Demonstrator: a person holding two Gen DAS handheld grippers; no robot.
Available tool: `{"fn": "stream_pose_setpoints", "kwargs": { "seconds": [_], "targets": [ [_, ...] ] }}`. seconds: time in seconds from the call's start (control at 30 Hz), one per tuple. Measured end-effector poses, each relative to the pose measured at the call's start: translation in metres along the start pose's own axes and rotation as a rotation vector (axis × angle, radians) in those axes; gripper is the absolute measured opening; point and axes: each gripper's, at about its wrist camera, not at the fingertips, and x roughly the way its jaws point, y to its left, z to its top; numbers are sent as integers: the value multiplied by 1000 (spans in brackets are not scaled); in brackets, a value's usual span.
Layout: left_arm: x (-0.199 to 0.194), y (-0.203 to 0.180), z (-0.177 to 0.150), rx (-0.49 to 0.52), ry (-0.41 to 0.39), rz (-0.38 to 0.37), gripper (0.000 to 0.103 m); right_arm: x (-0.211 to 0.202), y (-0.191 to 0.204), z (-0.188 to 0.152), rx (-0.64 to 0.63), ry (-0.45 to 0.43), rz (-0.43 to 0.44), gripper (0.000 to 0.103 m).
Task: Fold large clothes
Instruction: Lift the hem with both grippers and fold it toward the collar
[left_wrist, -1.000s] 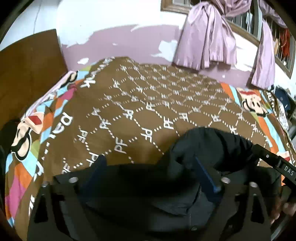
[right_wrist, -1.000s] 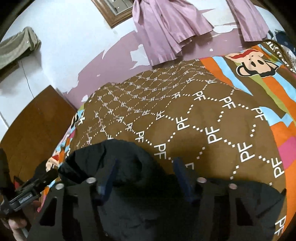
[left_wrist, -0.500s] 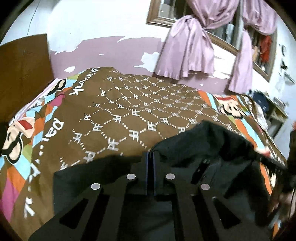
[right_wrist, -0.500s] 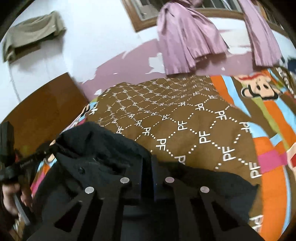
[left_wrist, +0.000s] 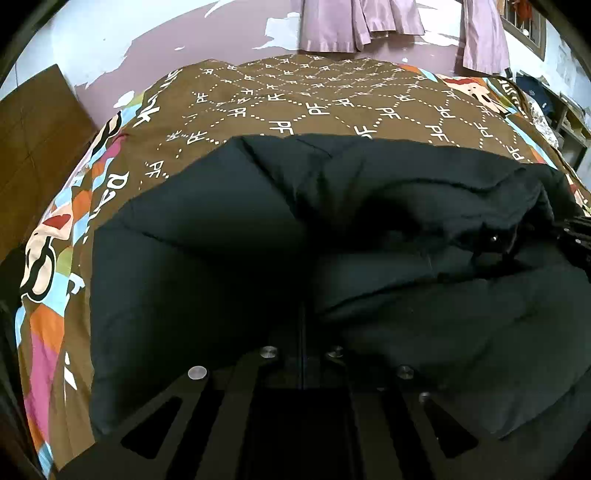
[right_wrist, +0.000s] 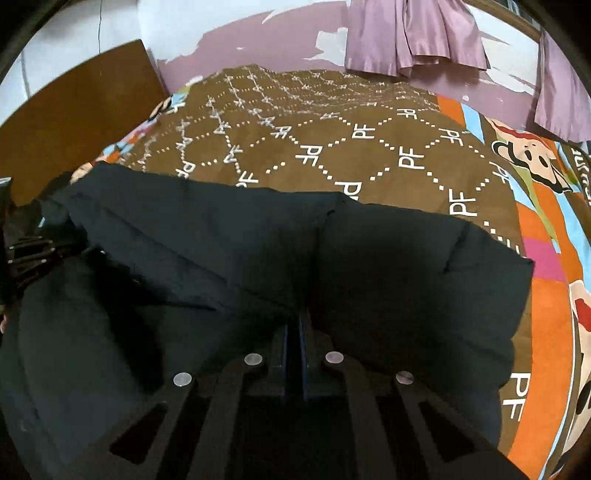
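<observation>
A large black padded jacket (left_wrist: 229, 236) lies on the bed and fills the lower half of both views (right_wrist: 388, 266). My left gripper (left_wrist: 302, 317) is shut, its fingers pinching a fold of the jacket at the near edge. My right gripper (right_wrist: 294, 317) is shut too, with jacket fabric clamped between its blue pads (right_wrist: 283, 343). The far part of the jacket is doubled over onto itself, its straight edge running across the bed. The other gripper shows at the right edge of the left wrist view (left_wrist: 576, 240) and at the left edge of the right wrist view (right_wrist: 26, 251).
The bed is covered by a brown blanket (left_wrist: 332, 99) with white "PF" lattice and colourful cartoon borders (right_wrist: 546, 236). A wooden headboard (right_wrist: 74, 107) stands at the left. Pink curtains (left_wrist: 354, 22) hang on the peeling wall behind. A cluttered shelf (left_wrist: 561, 110) sits at far right.
Both grippers went from open to shut on the jacket, then carried its edge forward over the bed, so the jacket now lies spread and doubled over across the blanket.
</observation>
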Motion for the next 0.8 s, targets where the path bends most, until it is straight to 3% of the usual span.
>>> {"fn": "stream_pose_setpoints", "kwargs": {
  "seconds": [0.07, 0.2, 0.33, 0.43, 0.53, 0.63, 0.7, 0.8],
  "targets": [
    [-6, 3, -1, -10, -28, -20, 0, -4, 0, -3, -7, -16, -2, 5],
    [-37, 18, -15, -64, -151, -128, 0, -21, -6, -9, 25, -85, 37, 6],
    [-69, 24, -15, -90, -251, -134, 0, -46, -15, -9, 94, -167, 102, 25],
    [-93, 22, 0, -105, -365, -153, 0, -74, -22, 0, 172, -276, 124, 33],
    [-98, 14, 37, -142, -401, -179, 0, -79, -25, 28, 257, -301, 139, 33],
    [-83, 0, 77, -154, -347, -207, 0, -64, -16, 67, 293, -275, 201, 33],
    [-68, -5, 94, -156, -302, -223, 0, -52, -9, 79, 291, -237, 246, 26],
    [-41, -10, 104, -187, -204, -313, 0, -27, 6, 86, 260, -151, 318, 14]
  ]
}}
